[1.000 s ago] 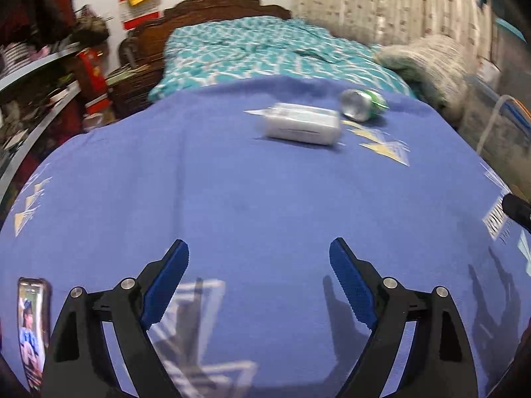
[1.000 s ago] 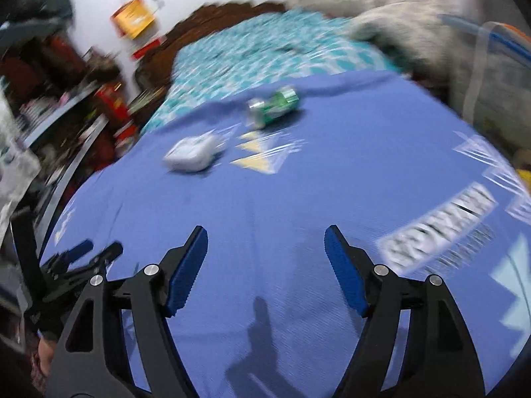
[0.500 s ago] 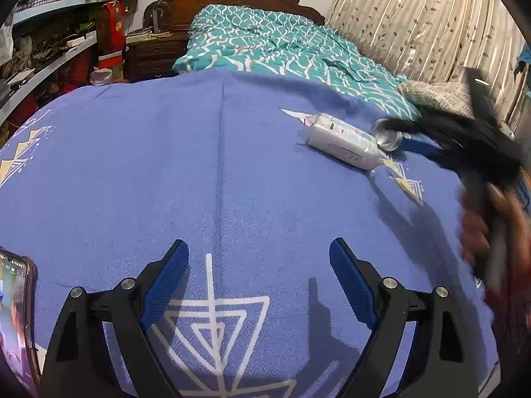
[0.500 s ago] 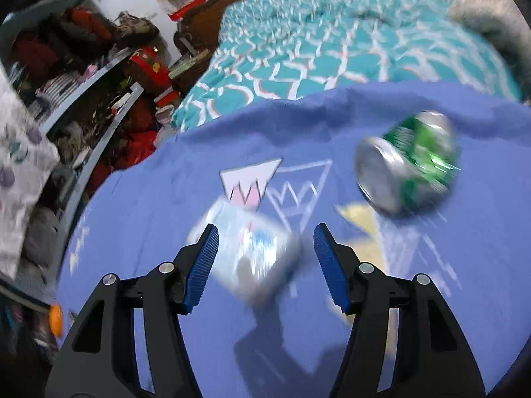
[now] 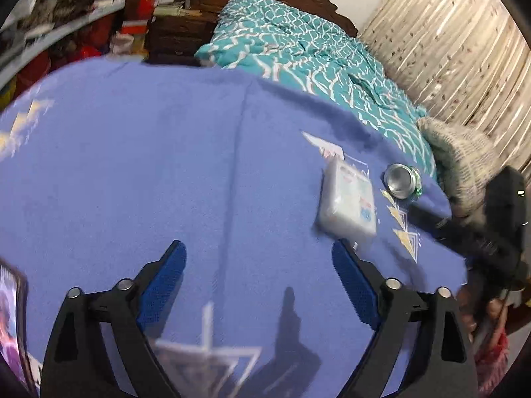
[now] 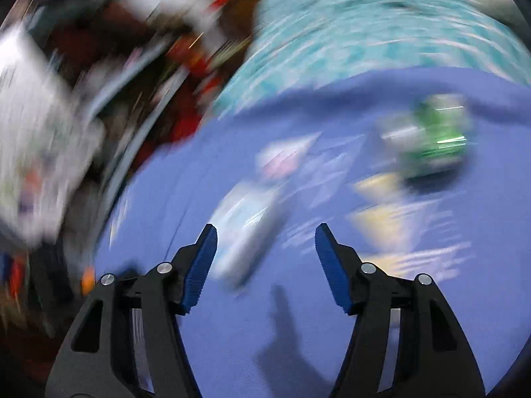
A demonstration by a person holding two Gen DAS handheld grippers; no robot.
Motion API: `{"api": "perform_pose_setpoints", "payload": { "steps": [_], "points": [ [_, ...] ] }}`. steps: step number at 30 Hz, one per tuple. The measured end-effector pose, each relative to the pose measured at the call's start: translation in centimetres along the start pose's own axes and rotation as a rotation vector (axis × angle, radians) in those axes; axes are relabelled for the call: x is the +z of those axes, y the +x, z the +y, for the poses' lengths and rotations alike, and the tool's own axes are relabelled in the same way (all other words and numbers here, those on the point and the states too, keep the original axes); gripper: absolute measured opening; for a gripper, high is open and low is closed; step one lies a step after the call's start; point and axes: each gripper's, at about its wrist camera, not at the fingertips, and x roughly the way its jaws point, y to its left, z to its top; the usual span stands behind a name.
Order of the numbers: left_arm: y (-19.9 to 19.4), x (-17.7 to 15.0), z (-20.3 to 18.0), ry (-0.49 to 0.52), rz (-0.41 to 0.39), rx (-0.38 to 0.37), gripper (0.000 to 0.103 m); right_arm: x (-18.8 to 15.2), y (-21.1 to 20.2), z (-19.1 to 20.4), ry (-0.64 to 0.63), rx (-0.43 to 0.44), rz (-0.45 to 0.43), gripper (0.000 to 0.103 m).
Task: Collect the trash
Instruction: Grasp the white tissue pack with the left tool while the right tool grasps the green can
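Observation:
A white plastic tissue pack (image 5: 348,204) lies on the blue blanket (image 5: 132,165), with a green drink can (image 5: 402,184) on its side just right of it and a torn paper scrap (image 5: 323,144) just behind. My left gripper (image 5: 257,247) hovers over bare blanket, jaws opening wide and empty; the pack lies just beyond its right finger. The right wrist view is motion-blurred. There my right gripper (image 6: 265,229) is open, jaws opening slightly, and the pack (image 6: 244,229) lies ahead by its left finger (image 6: 202,258). The can (image 6: 431,139) sits further right.
A phone (image 5: 10,315) lies at the blanket's near left edge. A teal bedspread (image 5: 298,49) and a wooden headboard lie beyond, cluttered shelves (image 5: 66,16) stand left, and a grey knitted cushion (image 5: 464,165) and curtain are right. The right hand's tool (image 5: 497,232) is at the blanket's right edge.
The left view has rolled and shifted, bringing the pack close to its right finger. The right gripper swept in towards the pack and can, its jaws narrower than a second ago; its view has turned blurry.

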Motion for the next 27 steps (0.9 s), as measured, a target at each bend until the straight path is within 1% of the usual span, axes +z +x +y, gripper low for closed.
{"api": "perform_pose_setpoints", "payload": {
  "steps": [1, 3, 5, 6, 8, 9, 11, 12, 13, 15, 16, 17, 18, 20, 21, 22, 25, 27],
  "points": [
    [0.5, 0.6, -1.0, 0.015, -0.013, 0.005, 0.094, 0.8, -1.0, -2.7, 0.091, -0.009, -0.043, 0.064],
    [1.9, 1.7, -3.0, 0.05, -0.035, 0.028, 0.094, 1.8, -2.2, -8.5, 0.297, 0.002, -0.089, 0.064],
    [3.8, 2.6, -4.8, 0.081, -0.02, 0.037, 0.094, 1.7, -2.5, -13.2, 0.469, 0.055, -0.115, 0.064],
    [4.8, 3.0, -5.7, 0.095, -0.005, 0.036, 0.094, 1.6, -2.5, -14.7, 0.526, 0.074, -0.126, 0.064],
    [6.4, 3.5, -7.0, 0.122, -0.002, 0.047, 0.094, 1.9, -2.1, -16.7, 0.58, 0.096, -0.134, 0.064],
    [7.1, 3.6, -7.8, 0.133, -0.005, 0.063, 0.094, 2.0, -1.5, -17.1, 0.587, 0.104, -0.128, 0.064],
    [8.4, 3.6, -8.7, 0.149, 0.006, 0.078, 0.094, 2.9, -0.6, -17.4, 0.577, 0.092, -0.123, 0.063],
    [9.1, 3.6, -8.9, 0.156, 0.017, 0.086, 0.094, 3.1, 0.2, -17.0, 0.563, 0.086, -0.124, 0.061],
    [9.8, 3.5, -9.2, 0.163, 0.029, 0.1, 0.094, 3.6, 0.7, -17.0, 0.557, 0.083, -0.123, 0.058],
    [11.0, 3.3, -9.7, 0.18, 0.059, 0.132, 0.094, 4.4, 2.0, -16.8, 0.563, 0.084, -0.118, 0.042],
    [11.3, 3.3, -9.8, 0.185, 0.071, 0.145, 0.094, 4.5, 2.8, -16.6, 0.562, 0.082, -0.101, 0.028],
    [11.5, 3.4, -9.6, 0.18, 0.079, 0.148, 0.094, 3.4, 4.0, -15.4, 0.561, 0.063, -0.081, 0.025],
    [11.9, 3.5, -9.3, 0.167, 0.1, 0.136, 0.094, 3.1, 4.2, -15.3, 0.557, 0.048, -0.084, 0.025],
    [11.7, 3.7, -9.1, 0.175, 0.087, 0.135, 0.077, 1.8, 3.8, -14.9, 0.554, 0.052, -0.093, 0.024],
    [11.6, 3.5, -9.2, 0.188, 0.083, 0.127, 0.063, 1.1, 3.3, -14.5, 0.553, 0.059, -0.096, 0.023],
    [11.4, 3.2, -9.6, 0.222, 0.082, 0.113, 0.058, 0.2, 2.7, -14.0, 0.55, 0.066, -0.099, 0.023],
    [10.5, 2.1, -9.7, 0.249, 0.085, 0.103, 0.057, -4.3, -1.1, -12.4, 0.536, 0.096, -0.1, 0.022],
    [9.2, 0.8, -9.6, 0.267, 0.091, 0.07, 0.057, -8.1, -3.9, -10.9, 0.522, 0.111, -0.099, 0.022]
  ]
}}
